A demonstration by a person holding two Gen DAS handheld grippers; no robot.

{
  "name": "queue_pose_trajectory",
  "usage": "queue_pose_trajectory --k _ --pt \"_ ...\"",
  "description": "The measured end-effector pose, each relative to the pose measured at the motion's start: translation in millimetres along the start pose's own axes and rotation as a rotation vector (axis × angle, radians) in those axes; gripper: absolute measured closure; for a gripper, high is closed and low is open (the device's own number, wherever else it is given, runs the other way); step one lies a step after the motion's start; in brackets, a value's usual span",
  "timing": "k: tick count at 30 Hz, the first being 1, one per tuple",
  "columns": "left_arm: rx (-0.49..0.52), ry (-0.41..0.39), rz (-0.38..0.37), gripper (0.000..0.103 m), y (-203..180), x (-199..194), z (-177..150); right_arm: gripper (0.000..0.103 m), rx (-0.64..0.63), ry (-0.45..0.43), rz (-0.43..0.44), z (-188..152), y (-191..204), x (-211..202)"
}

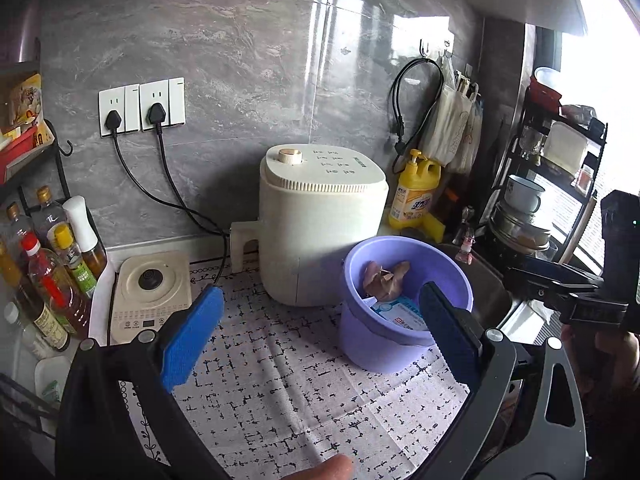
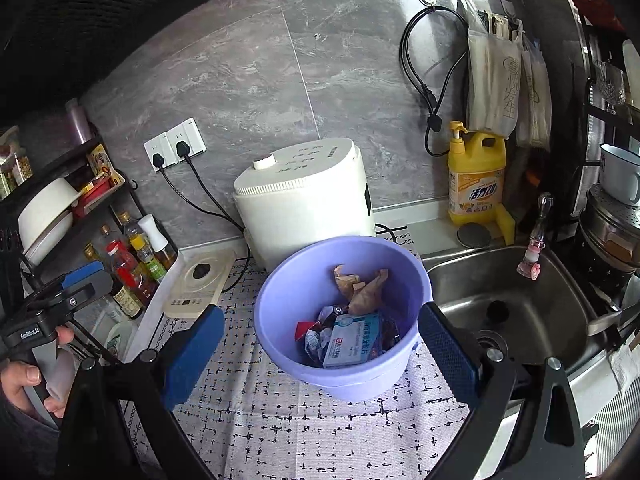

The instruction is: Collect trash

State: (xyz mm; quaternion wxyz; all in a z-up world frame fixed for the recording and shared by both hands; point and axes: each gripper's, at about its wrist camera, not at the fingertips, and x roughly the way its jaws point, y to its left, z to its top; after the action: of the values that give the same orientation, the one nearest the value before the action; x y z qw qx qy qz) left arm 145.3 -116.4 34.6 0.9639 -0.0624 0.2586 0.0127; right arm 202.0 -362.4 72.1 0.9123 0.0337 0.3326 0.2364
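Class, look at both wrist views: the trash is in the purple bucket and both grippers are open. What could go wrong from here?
1. The purple bucket stands right beside the sink, so a nudge from the right gripper might tip it in.
2. The left gripper hangs near the white cooker and its cords; a careless swing could snag them.

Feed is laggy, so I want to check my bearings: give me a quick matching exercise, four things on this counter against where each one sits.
Things:
1. purple bucket
2. yellow detergent bottle
3. white appliance
4. blue and white box

Places:
A. inside the bucket, among crumpled wrappers
B. at the wall behind the bucket, on the patterned mat
C. on the ledge behind the sink
D. on the patterned mat, beside the sink

Pairs: 1-D, 2-C, 3-B, 4-A
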Motion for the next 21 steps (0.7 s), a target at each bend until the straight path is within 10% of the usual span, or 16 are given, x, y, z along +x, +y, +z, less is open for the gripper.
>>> queue_pose_trajectory --k 21 --pt "-0.056 -0.074 0.035 0.006 88.9 -122.5 -41.6 0.008 -0.036 -0.034 0.015 -46.6 127.7 -43.9"
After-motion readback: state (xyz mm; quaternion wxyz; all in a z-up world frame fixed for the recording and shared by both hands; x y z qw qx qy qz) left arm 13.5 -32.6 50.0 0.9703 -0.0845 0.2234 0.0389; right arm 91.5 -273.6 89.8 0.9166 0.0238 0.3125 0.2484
